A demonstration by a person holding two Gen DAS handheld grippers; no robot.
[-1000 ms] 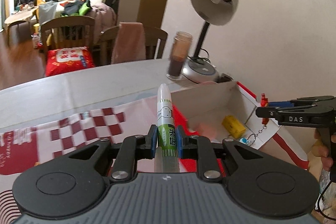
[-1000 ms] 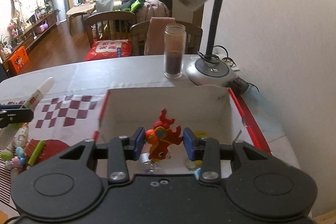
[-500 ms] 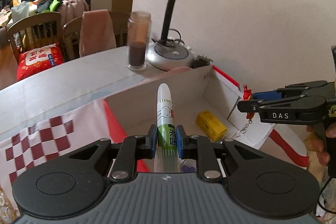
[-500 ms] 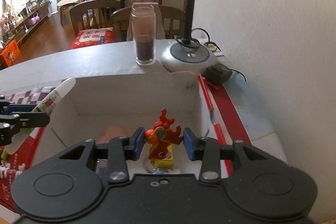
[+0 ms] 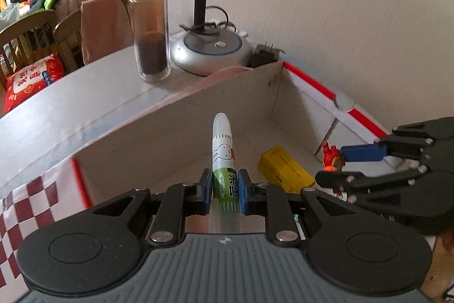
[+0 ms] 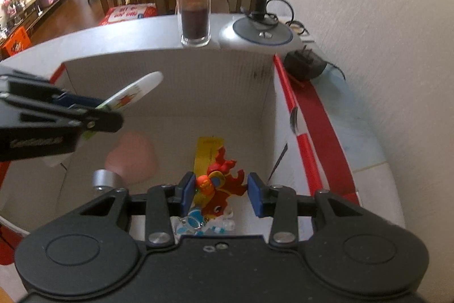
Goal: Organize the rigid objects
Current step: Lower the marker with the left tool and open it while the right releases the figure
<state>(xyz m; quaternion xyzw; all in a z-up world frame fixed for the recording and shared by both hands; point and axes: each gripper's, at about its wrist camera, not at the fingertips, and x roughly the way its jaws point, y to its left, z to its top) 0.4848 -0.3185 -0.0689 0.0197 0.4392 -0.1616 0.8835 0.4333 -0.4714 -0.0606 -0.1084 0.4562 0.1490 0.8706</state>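
An open white cardboard box [image 6: 227, 87] holds one yellow block [image 5: 285, 171], one pink heart-shaped piece [image 6: 132, 159] and small blue trinkets [image 6: 193, 223]. The left gripper [image 5: 225, 185] clamps one white-and-green tube [image 5: 224, 161], its long axis pointing toward 12 o'clock over the box. The right gripper [image 6: 221, 193] clenches one red figurine [image 6: 221, 185] above the box floor.

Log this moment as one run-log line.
left tool: shut on green-and-white tube | right tool: shut on red figurine | both over white cardboard box
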